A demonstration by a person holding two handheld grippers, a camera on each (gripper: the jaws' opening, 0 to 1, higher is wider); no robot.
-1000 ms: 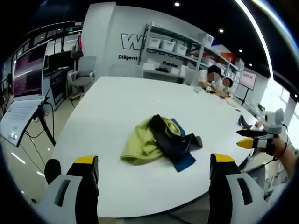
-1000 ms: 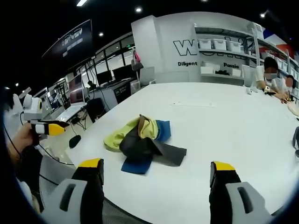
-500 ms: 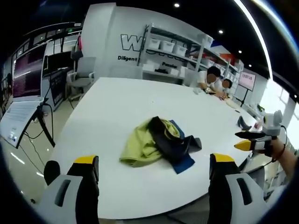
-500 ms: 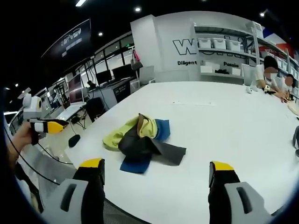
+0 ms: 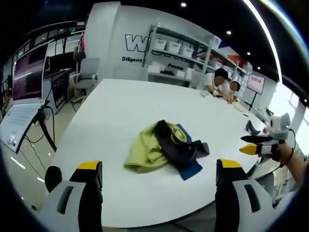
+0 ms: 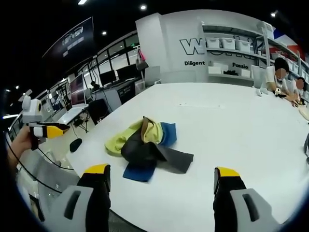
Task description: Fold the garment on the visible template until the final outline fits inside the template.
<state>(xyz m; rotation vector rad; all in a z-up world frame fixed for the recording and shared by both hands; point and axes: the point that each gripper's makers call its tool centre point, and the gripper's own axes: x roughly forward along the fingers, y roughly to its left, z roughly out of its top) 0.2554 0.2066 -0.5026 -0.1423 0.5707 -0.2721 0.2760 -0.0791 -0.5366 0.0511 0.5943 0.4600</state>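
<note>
**Count of what we see**

We count one crumpled heap of yellow-green, black and blue fabric (image 5: 166,150) (image 6: 145,147) on one large white desk (image 5: 125,108) (image 6: 231,125). We count two tongs: the left tongs (image 5: 157,181) with two yellow-tipped jaws held apart, and the right tongs (image 6: 161,186) likewise. Two seated people (image 5: 224,84) are at the far end of the desk. One white shelving unit (image 5: 181,53) holds several white bins, too small for us to number.

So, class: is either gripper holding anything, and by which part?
Nothing is held. Both the left gripper and right gripper are open, short of the clothes.
</note>
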